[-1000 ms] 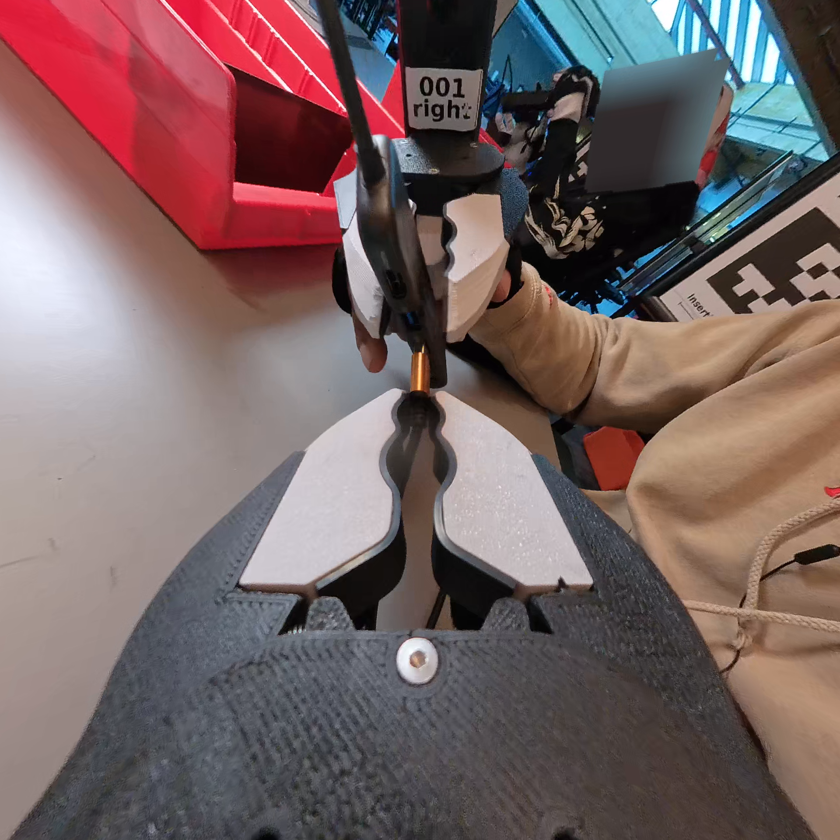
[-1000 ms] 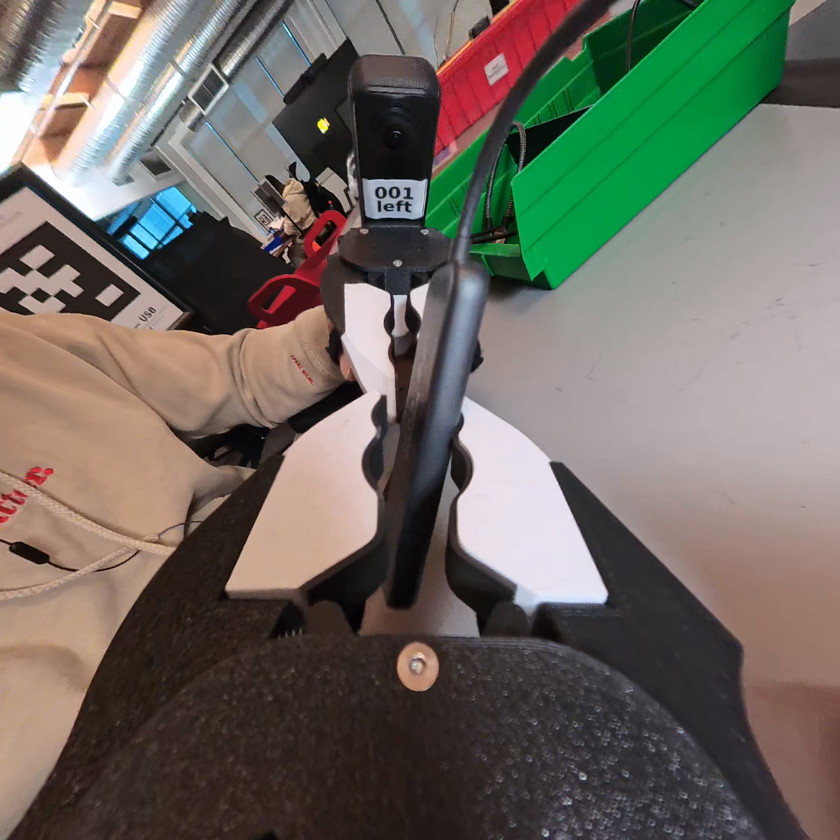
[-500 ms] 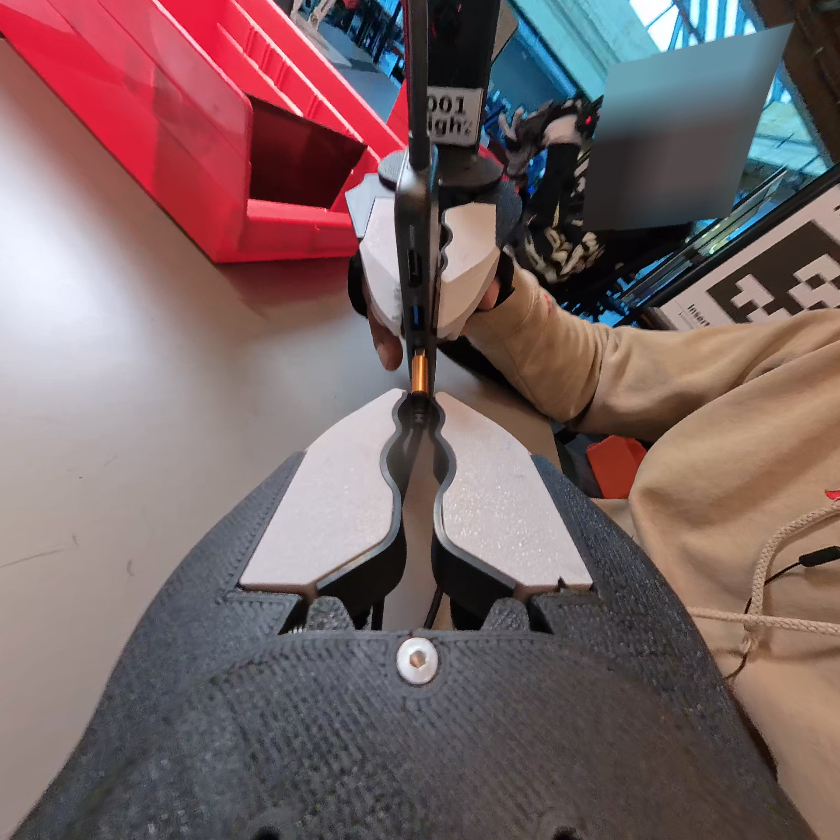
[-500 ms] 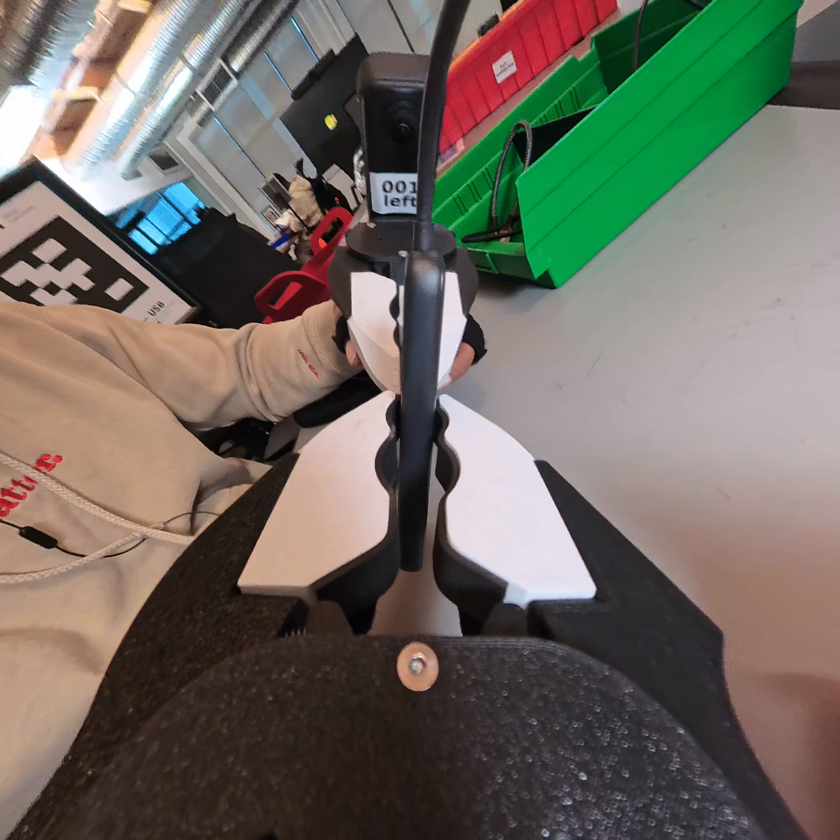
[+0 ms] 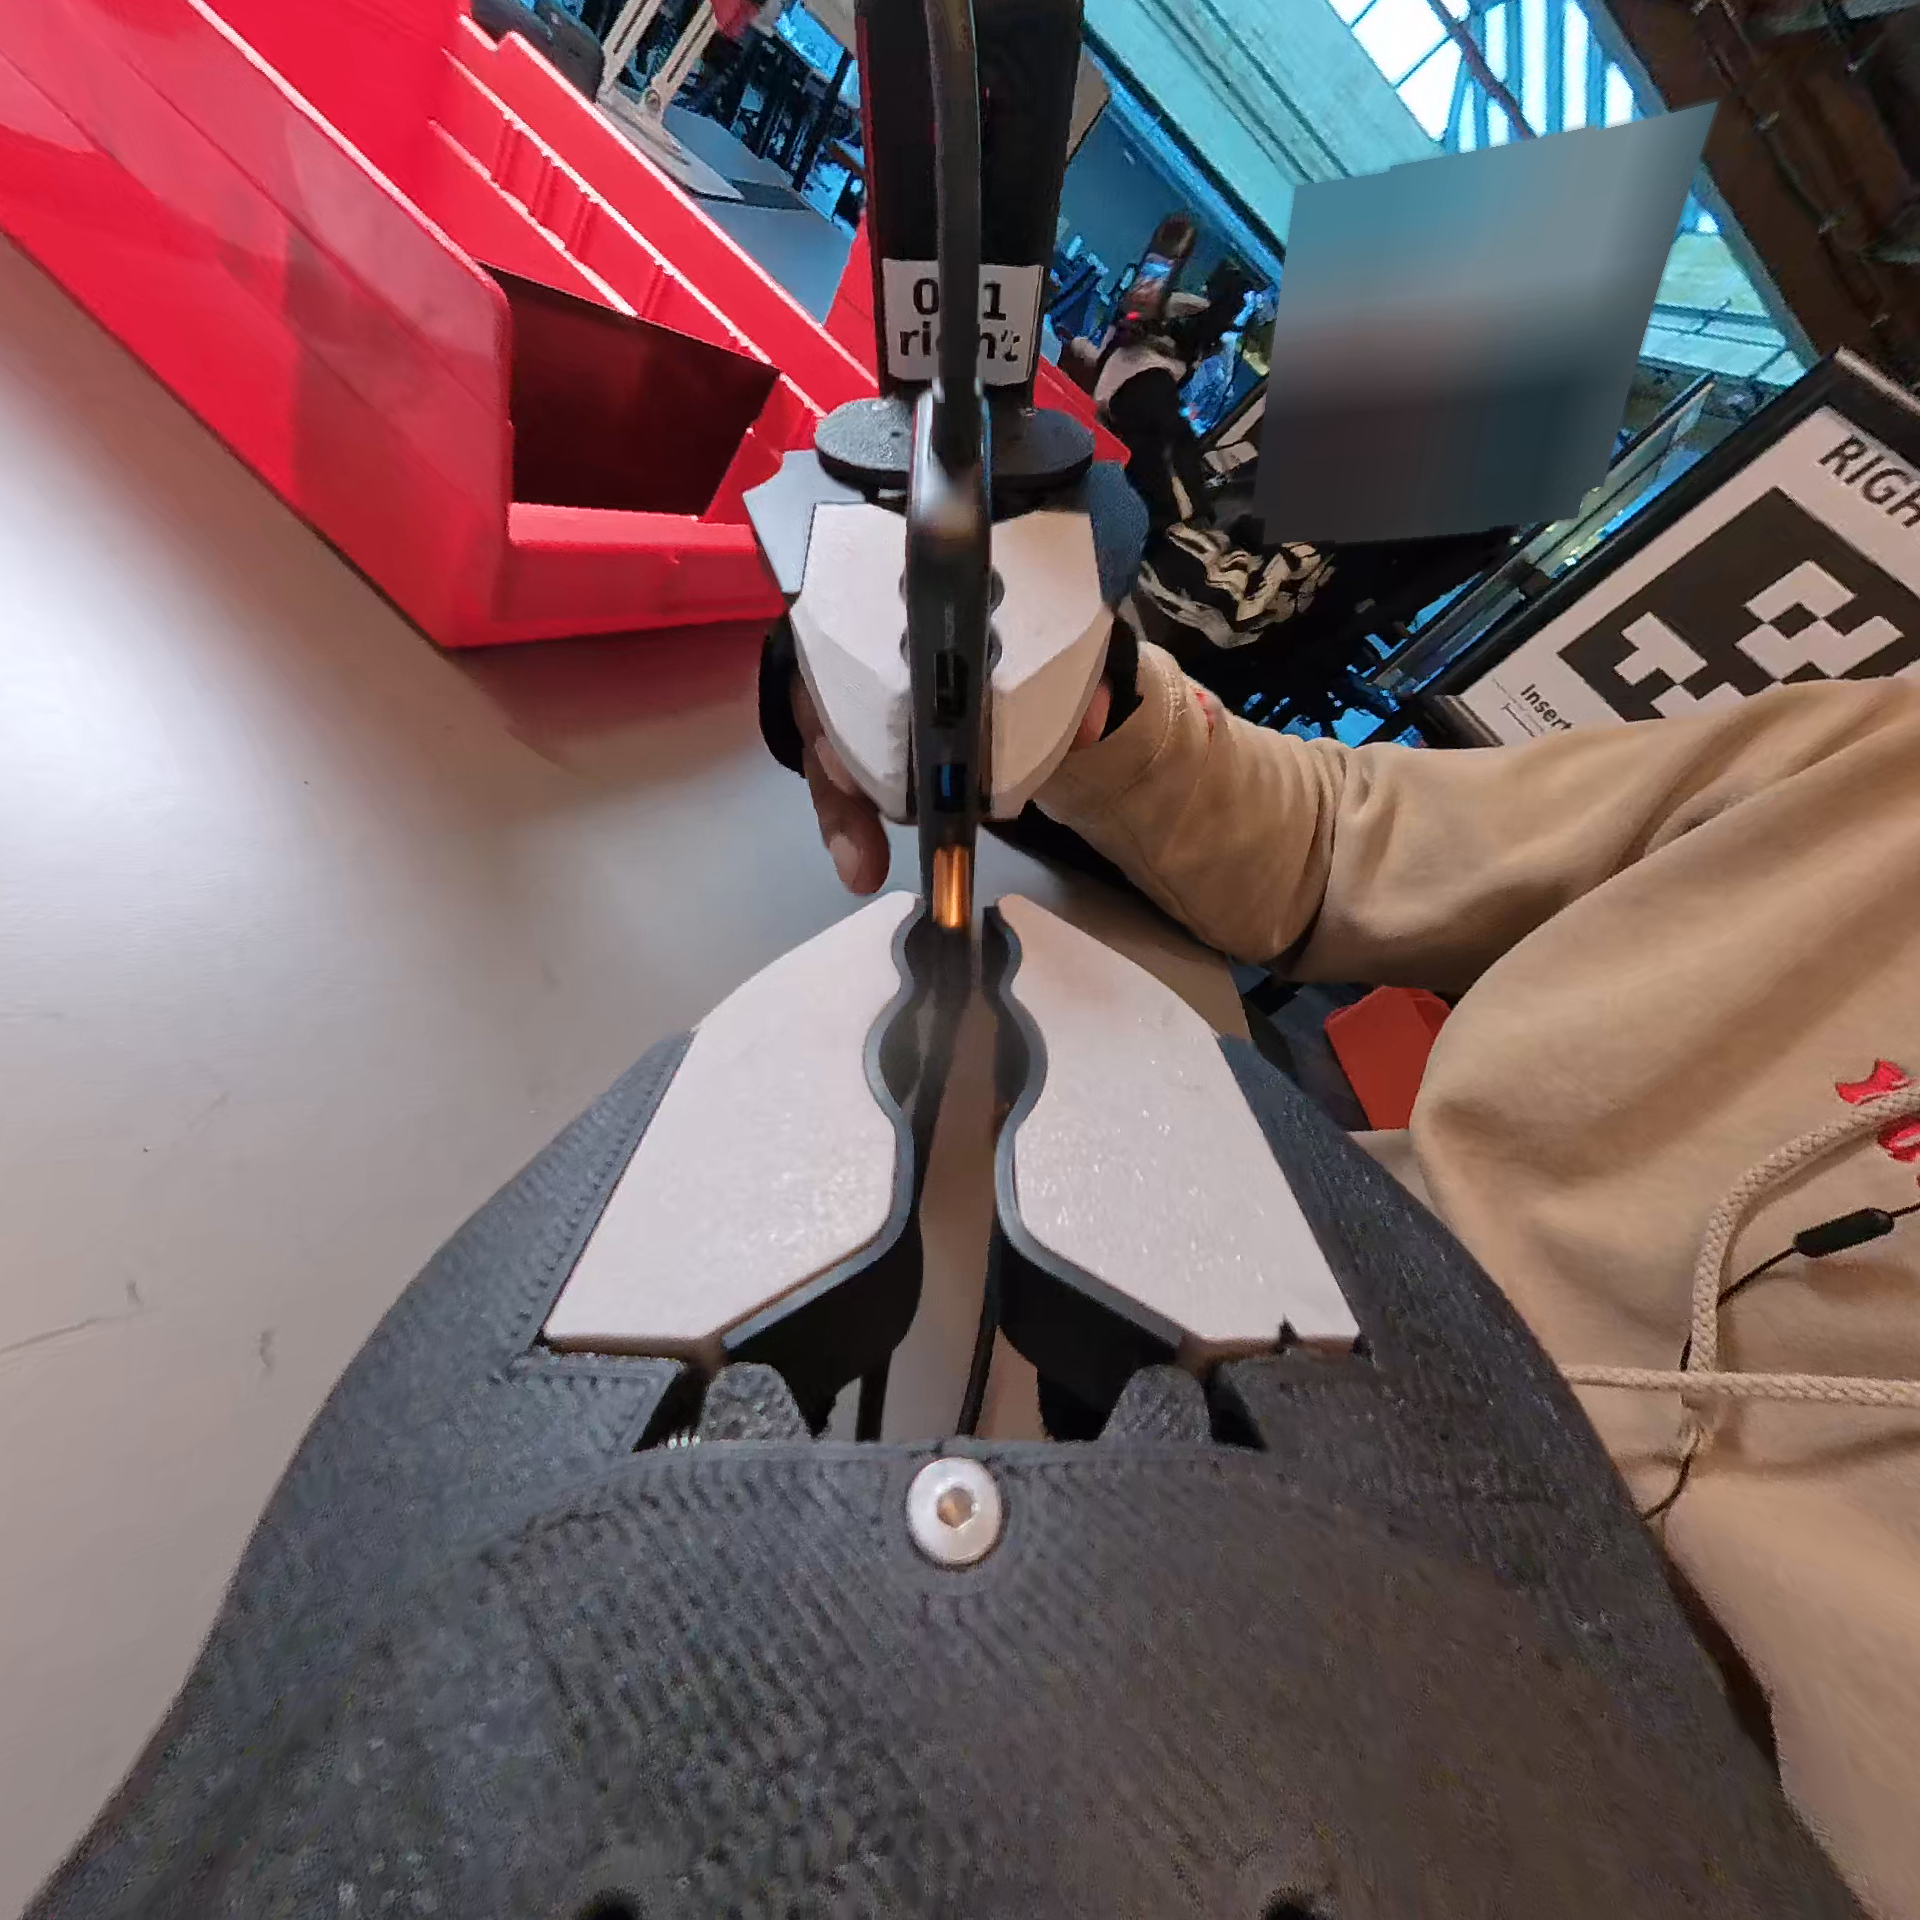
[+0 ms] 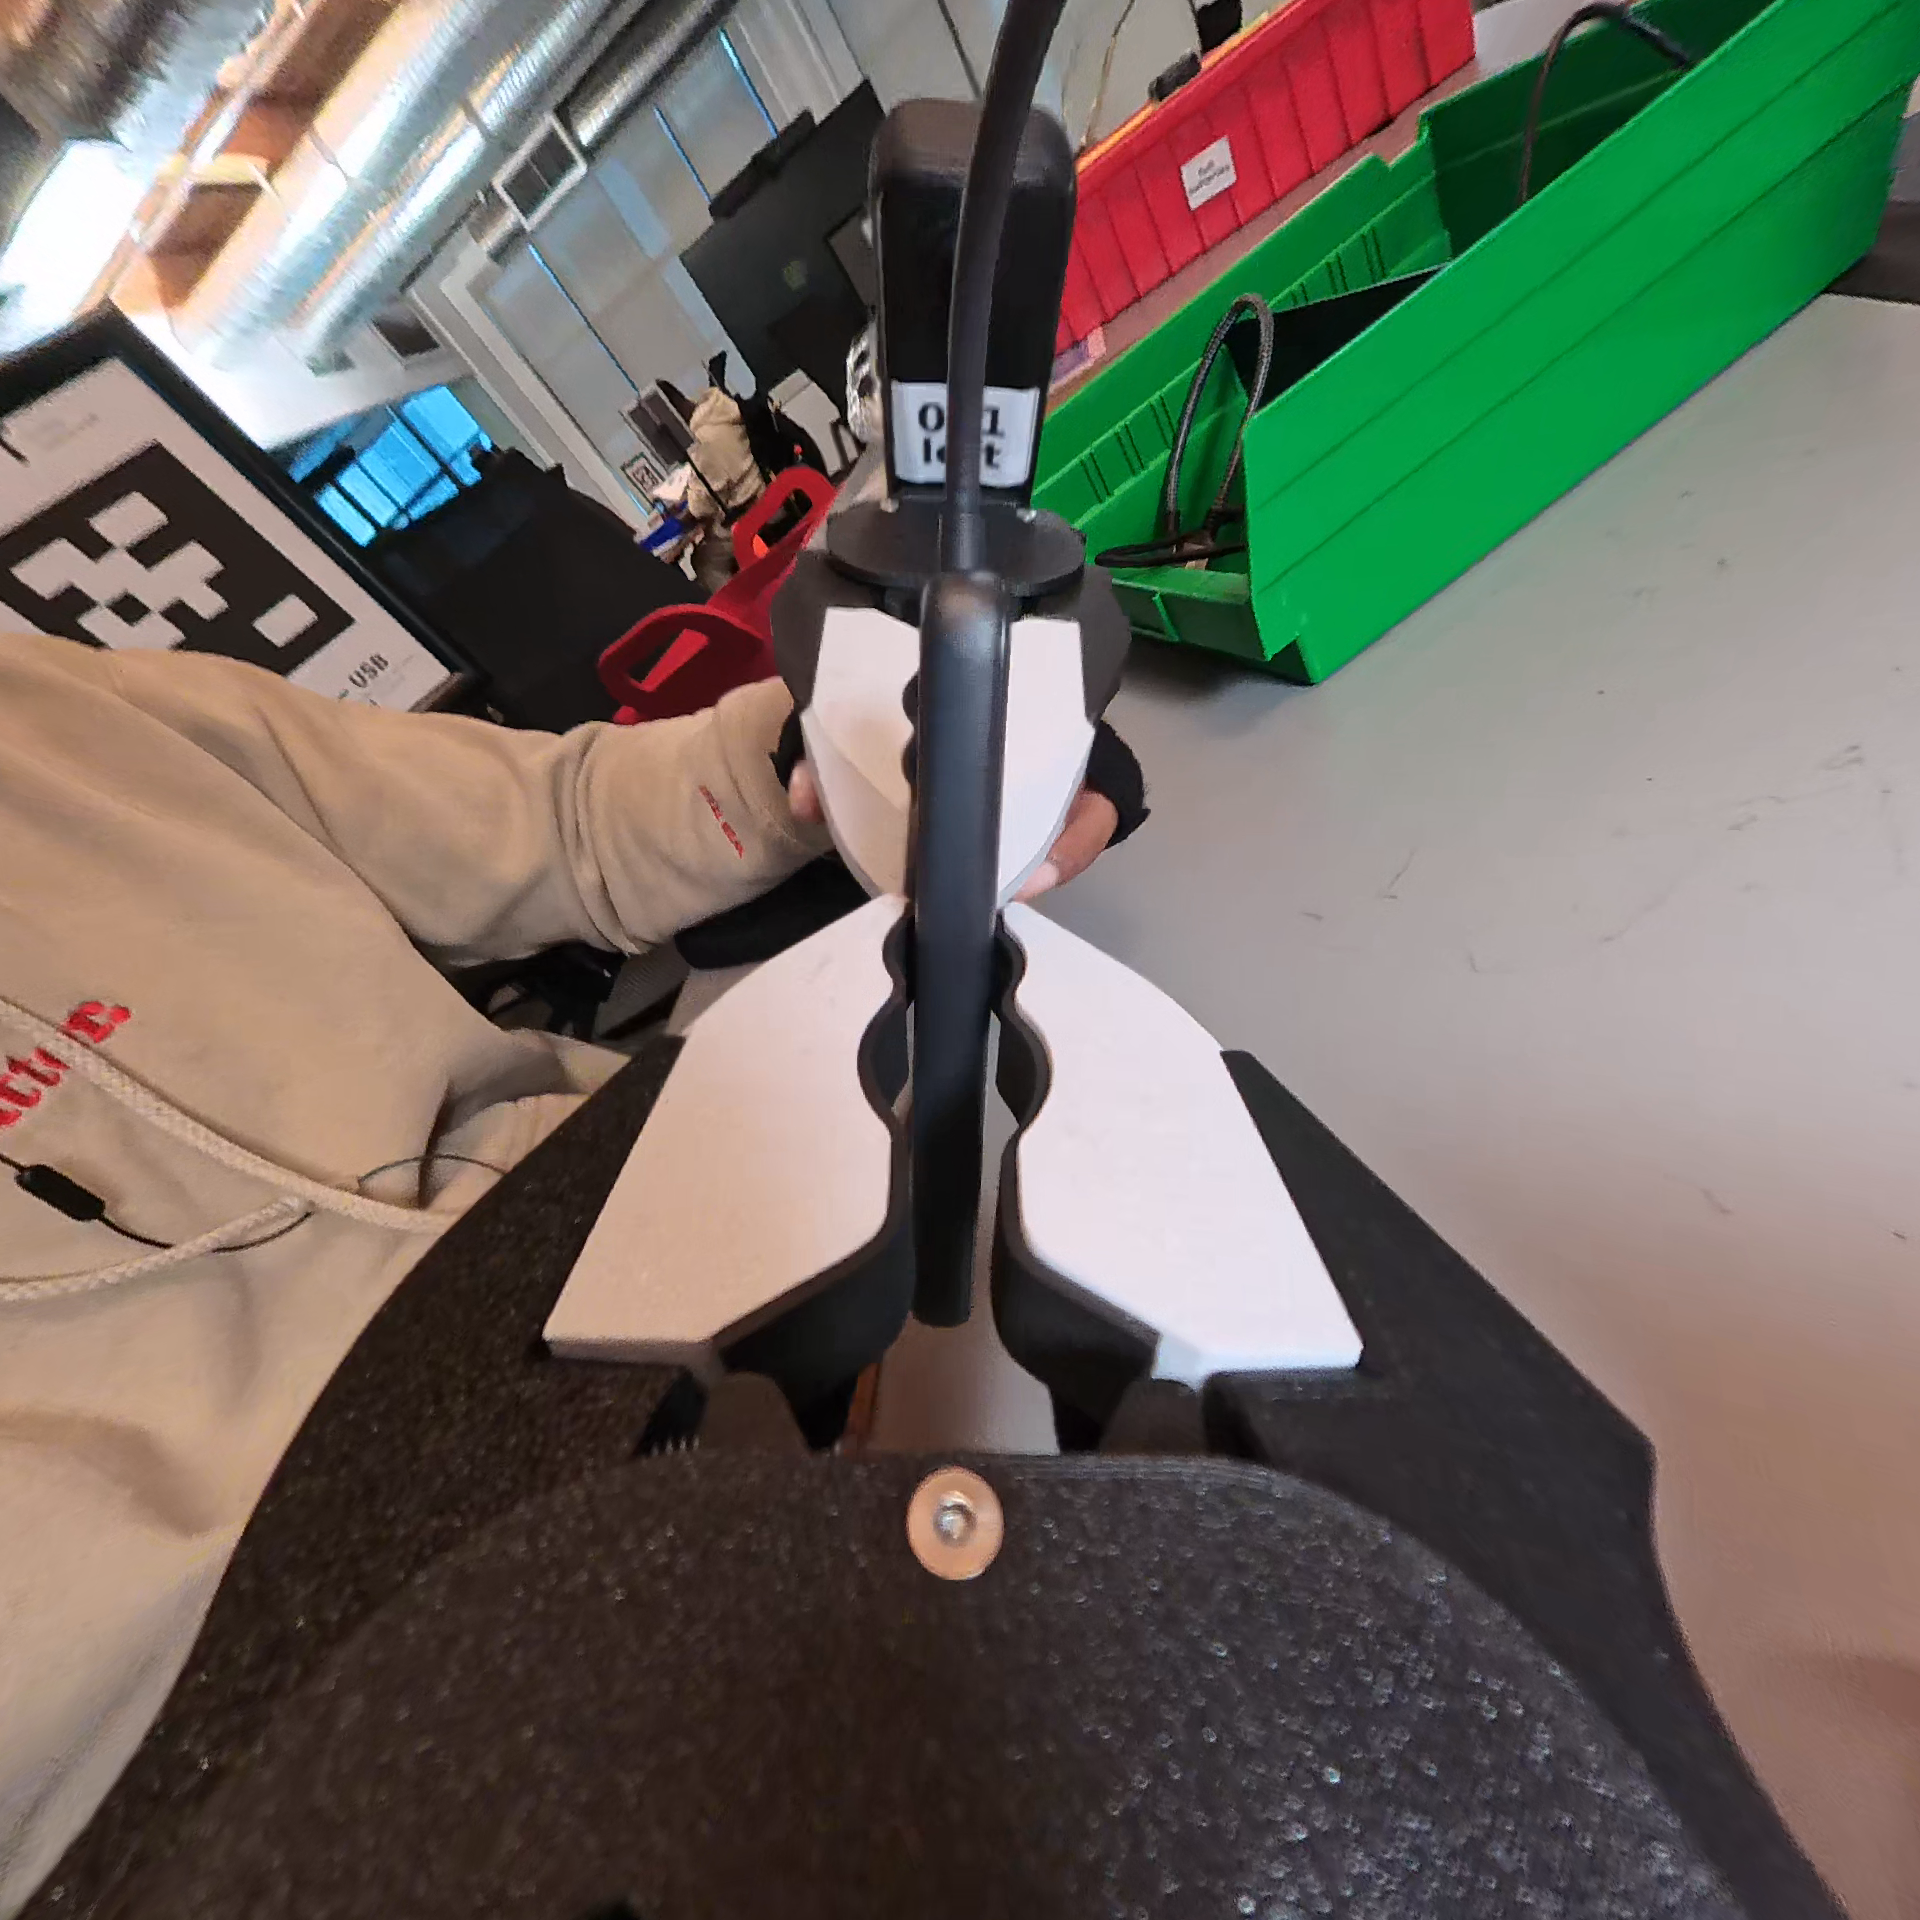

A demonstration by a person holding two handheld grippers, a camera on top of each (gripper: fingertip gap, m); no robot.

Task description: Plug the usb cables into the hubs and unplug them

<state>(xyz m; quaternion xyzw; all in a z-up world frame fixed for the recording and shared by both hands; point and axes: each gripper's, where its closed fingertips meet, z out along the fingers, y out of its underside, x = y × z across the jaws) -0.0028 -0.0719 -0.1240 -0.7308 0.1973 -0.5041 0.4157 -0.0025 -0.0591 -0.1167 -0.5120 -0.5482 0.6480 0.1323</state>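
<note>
My left gripper (image 5: 951,920) is shut on a black USB cable; its orange metal plug (image 5: 949,896) sticks out past the fingertips. My right gripper (image 6: 954,925) is shut on a slim dark grey hub (image 6: 951,935), held edge-on and upright, with its cable (image 6: 987,260) rising from the top. In the left wrist view the hub (image 5: 945,623) faces me between the right gripper's white fingers (image 5: 852,665), its side ports visible. The plug tip sits at the hub's lower end, touching or nearly so. The left gripper also shows in the right wrist view (image 6: 951,883), behind the hub.
Both grippers are held above a grey table (image 5: 260,883). Red bins (image 5: 364,343) stand at the back left. Green bins (image 6: 1507,416) holding a braided cable (image 6: 1216,436) stand at the back right. The person's beige sleeves (image 5: 1403,831) lie to one side, a marker board (image 5: 1766,613) behind.
The hub has turned from tilted to upright and edge-on, lined up with the plug. The two grippers have drawn closer together, and the plug tip now sits at the hub's lower edge.
</note>
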